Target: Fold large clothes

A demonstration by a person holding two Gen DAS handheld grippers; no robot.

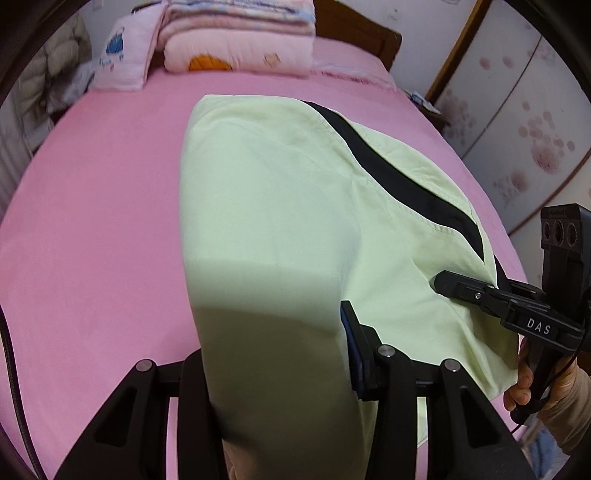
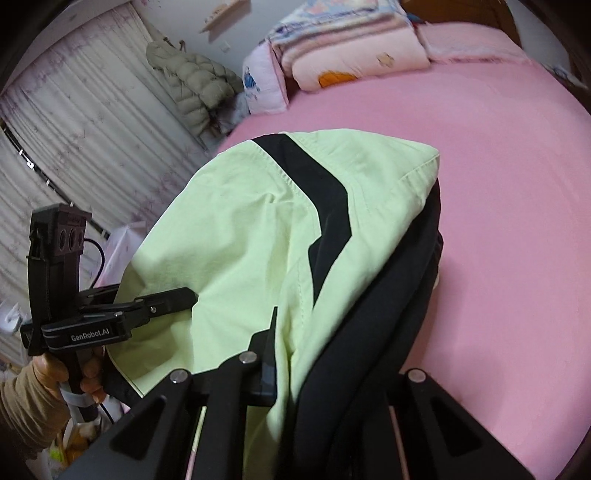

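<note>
1. A bed (image 1: 92,206) covered in a plain pink sheet fills most of both views; its surface is smooth and flat.
2. At the head of the bed lies a stack of folded pink quilts (image 1: 240,40), with a white-and-pink pillow (image 1: 125,55) leaning just beside it. A wooden headboard (image 1: 354,33) shows behind them.
3. In the right wrist view a pale ribbed curtain (image 2: 74,140) hangs along the wall, and a grey-beige puffer coat (image 2: 195,85) hangs near the corner beside the bed. In the left wrist view a wardrobe door (image 1: 517,122) with a pink flower pattern stands at the far side.
4. The pale green garment (image 1: 280,206), with a black stripe (image 1: 391,173) across it and a dark lining on one edge, is lifted above the sheet and drapes down from both grippers.
5. The left hand-held gripper (image 1: 277,354) points steeply downward over the bed. The green cloth passes between its two fingers and covers the left one, so the jaws are clamped on the garment.
6. The right hand-held gripper (image 2: 325,354) also tilts downward. Its jaws are nearly together, pinching the green cloth and its dark edge.
7. Each view shows the other gripper beside it, biting the same hem, held by a hand (image 2: 85,373) in a beige sleeve (image 2: 26,406).
</note>
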